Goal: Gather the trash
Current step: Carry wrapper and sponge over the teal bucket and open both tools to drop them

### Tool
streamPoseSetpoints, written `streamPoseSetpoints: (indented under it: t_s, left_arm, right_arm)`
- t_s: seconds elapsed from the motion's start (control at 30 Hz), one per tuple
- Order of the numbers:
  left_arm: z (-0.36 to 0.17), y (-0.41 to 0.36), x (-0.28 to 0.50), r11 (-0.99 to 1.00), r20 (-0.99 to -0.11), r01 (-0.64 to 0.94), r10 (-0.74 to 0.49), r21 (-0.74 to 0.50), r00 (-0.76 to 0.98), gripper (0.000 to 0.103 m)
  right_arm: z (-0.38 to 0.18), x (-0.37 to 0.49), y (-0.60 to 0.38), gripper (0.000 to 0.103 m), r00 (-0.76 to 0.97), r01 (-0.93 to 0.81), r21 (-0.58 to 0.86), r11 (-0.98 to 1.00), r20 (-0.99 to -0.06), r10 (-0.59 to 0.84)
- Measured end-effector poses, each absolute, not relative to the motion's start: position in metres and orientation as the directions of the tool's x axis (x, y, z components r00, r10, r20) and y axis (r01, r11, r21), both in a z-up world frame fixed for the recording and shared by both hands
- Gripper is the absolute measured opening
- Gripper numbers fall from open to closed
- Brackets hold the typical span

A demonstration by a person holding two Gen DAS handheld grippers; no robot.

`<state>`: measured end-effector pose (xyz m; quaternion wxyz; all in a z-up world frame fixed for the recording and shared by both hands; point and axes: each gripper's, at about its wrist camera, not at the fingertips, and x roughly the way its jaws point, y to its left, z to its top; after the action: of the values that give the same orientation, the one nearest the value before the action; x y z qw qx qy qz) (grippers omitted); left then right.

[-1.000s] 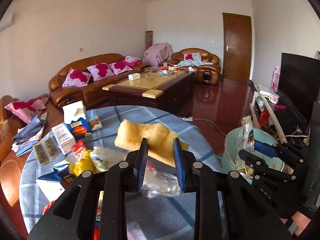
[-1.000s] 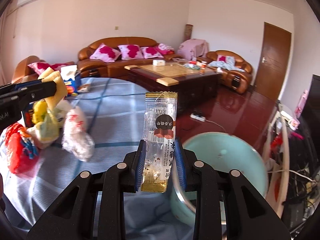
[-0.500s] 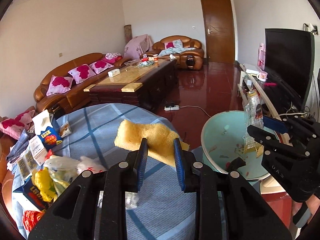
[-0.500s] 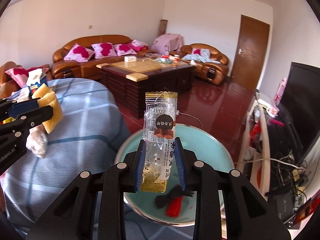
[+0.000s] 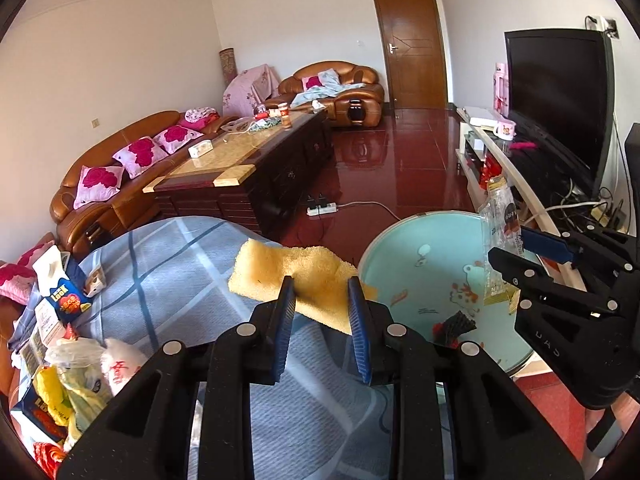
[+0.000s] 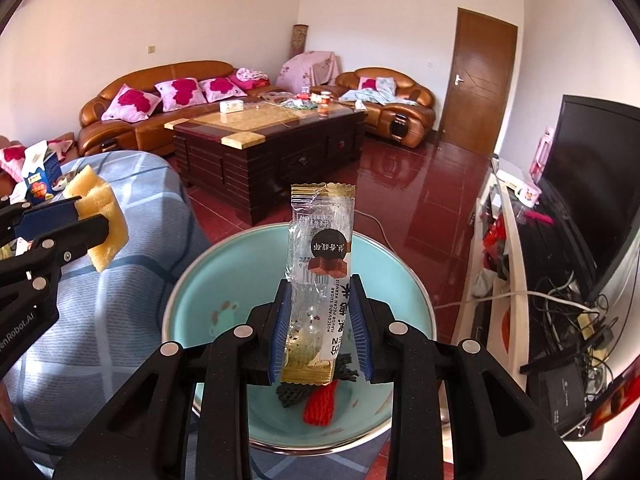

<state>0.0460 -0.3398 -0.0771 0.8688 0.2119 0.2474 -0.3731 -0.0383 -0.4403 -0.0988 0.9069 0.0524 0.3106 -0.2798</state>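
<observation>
My left gripper (image 5: 322, 300) is shut on a yellow sponge (image 5: 292, 276) and holds it above the blue checked table (image 5: 168, 280), near the rim of a pale blue basin (image 5: 424, 252). My right gripper (image 6: 320, 312) is shut on a clear and gold snack wrapper (image 6: 320, 256), held upright over the basin (image 6: 200, 300). The wrapper (image 5: 500, 232) and right gripper (image 5: 532, 268) also show in the left wrist view. The sponge (image 6: 102, 208) and left gripper (image 6: 86, 220) show at the left of the right wrist view. A black scrap (image 6: 292, 392) and a red scrap (image 6: 320, 404) lie in the basin.
Several wrappers and plastic bags (image 5: 76, 376) and a tissue box (image 5: 60, 284) lie at the table's left end. A dark coffee table (image 5: 248, 172), brown sofas (image 5: 120, 176), a TV (image 5: 560, 96) on a low stand and a red tiled floor (image 5: 384, 176) lie beyond.
Both grippers have swung right from the table toward the basin. The wrapper is now over the basin and the sponge has come near its rim. Both stay shut on their loads.
</observation>
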Motion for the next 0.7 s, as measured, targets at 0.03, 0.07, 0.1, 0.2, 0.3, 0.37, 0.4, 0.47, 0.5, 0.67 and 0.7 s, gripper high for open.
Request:
streamPoseSetpoints:
  t_s: [0.03,0.07,0.1,0.2,0.3,0.37,0.4,0.47,0.5,0.67,0.7]
  left_arm:
    - [-0.078,-0.342,0.046,0.629,-0.591,0.755,-0.544,0.183,0.596,0.027]
    - [-0.08,-0.344,0.045,0.625,-0.594,0.759,-0.544,0.184,0.592,0.027]
    - [-0.081,-0.346,0.044,0.621,-0.596,0.761,-0.544,0.186,0.59,0.027]
    - [-0.084,-0.351,0.042,0.613,-0.603,0.768,-0.545,0.189,0.583,0.027]
    - [-0.085,-0.356,0.042,0.607,-0.606,0.772,-0.547,0.189,0.578,0.027]
    - [-0.086,-0.358,0.041,0.603,-0.606,0.775,-0.55,0.189,0.575,0.027]
    - [-0.087,-0.36,0.041,0.602,-0.606,0.777,-0.552,0.187,0.573,0.027]
    - [-0.088,-0.362,0.04,0.599,-0.608,0.78,-0.555,0.183,0.568,0.027]
    - [-0.088,-0.363,0.04,0.596,-0.608,0.782,-0.557,0.181,0.566,0.027]
    - [-0.089,-0.367,0.039,0.582,-0.612,0.794,-0.567,0.175,0.551,0.028]
    - [-0.089,-0.368,0.038,0.581,-0.612,0.795,-0.568,0.175,0.55,0.028]
  right_arm:
    - [-0.099,-0.039,-0.441,0.029,0.648,0.543,-0.078,0.836,-0.595,-0.476]
    - [-0.1,-0.039,-0.442,0.029,0.646,0.545,-0.076,0.835,-0.596,-0.476]
    - [-0.1,-0.039,-0.443,0.029,0.644,0.547,-0.076,0.834,-0.598,-0.477]
    - [-0.102,-0.039,-0.446,0.029,0.641,0.549,-0.071,0.833,-0.605,-0.473]
    - [-0.104,-0.039,-0.45,0.029,0.638,0.55,-0.066,0.832,-0.61,-0.47]
    - [-0.105,-0.039,-0.452,0.03,0.637,0.552,-0.063,0.832,-0.612,-0.469]
    - [-0.105,-0.039,-0.452,0.03,0.636,0.553,-0.062,0.831,-0.612,-0.469]
    - [-0.105,-0.04,-0.454,0.03,0.636,0.555,-0.06,0.83,-0.613,-0.47]
    - [-0.105,-0.041,-0.455,0.03,0.635,0.557,-0.059,0.829,-0.613,-0.47]
    - [-0.106,-0.041,-0.46,0.03,0.632,0.562,-0.05,0.826,-0.617,-0.468]
    - [-0.107,-0.041,-0.46,0.03,0.632,0.562,-0.05,0.826,-0.619,-0.467]
